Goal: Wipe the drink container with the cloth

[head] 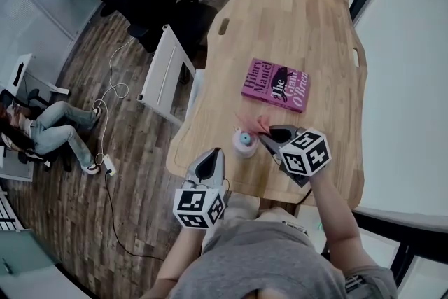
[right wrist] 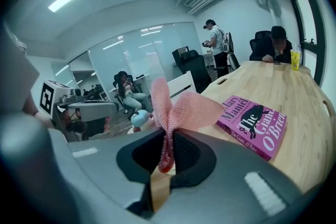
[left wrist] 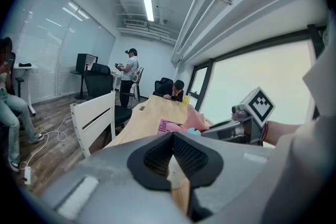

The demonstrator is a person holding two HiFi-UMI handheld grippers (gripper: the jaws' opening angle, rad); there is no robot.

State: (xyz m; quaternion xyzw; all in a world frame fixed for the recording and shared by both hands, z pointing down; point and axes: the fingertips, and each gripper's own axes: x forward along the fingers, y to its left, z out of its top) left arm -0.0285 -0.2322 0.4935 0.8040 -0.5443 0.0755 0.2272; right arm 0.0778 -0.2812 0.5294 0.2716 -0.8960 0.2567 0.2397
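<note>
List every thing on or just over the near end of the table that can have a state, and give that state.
left gripper: shut, nothing between the jaws.
right gripper: shut on the cloth.
cloth: bunched, pinched at its middle, ends fanned out.
drink container: standing upright.
book: closed, lying flat, cover up.

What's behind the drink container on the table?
The pink cloth, pinched in the right gripper, then a magenta book. The cloth hides the table directly behind the drink container.
</note>
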